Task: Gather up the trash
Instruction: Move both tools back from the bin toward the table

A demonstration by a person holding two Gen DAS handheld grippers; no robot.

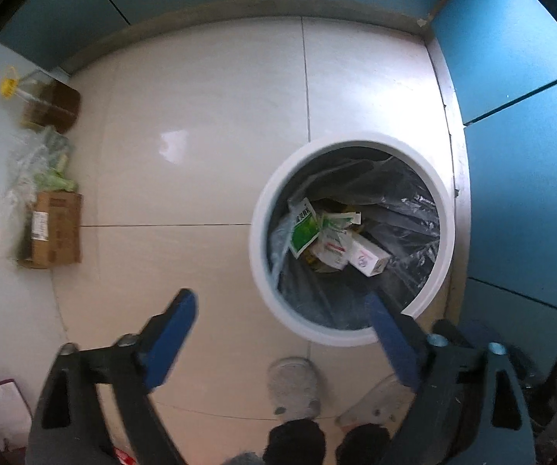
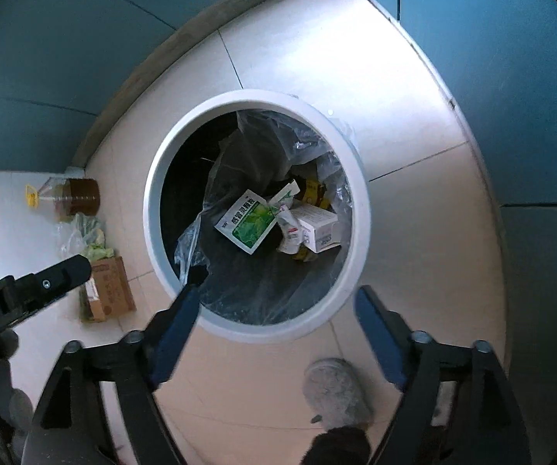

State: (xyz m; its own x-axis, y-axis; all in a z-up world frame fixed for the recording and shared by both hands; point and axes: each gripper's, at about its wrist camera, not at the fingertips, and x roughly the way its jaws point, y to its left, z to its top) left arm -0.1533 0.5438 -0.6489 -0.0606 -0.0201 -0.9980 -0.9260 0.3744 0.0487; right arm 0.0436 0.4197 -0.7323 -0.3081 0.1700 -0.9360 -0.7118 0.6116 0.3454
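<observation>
We hold both claws, left [image 1: 280, 319] and right [image 2: 276, 316], spread and empty above the bin [image 2: 361, 209], which sits squarely under the right.

White letters ending "obot.AI" on the black left tongs [image 2: 46, 283], Chinese words and a small "999" on the green and white packet [image 2: 248, 221] in the bin [image 2: 361, 209], box labels too blurry to read
</observation>
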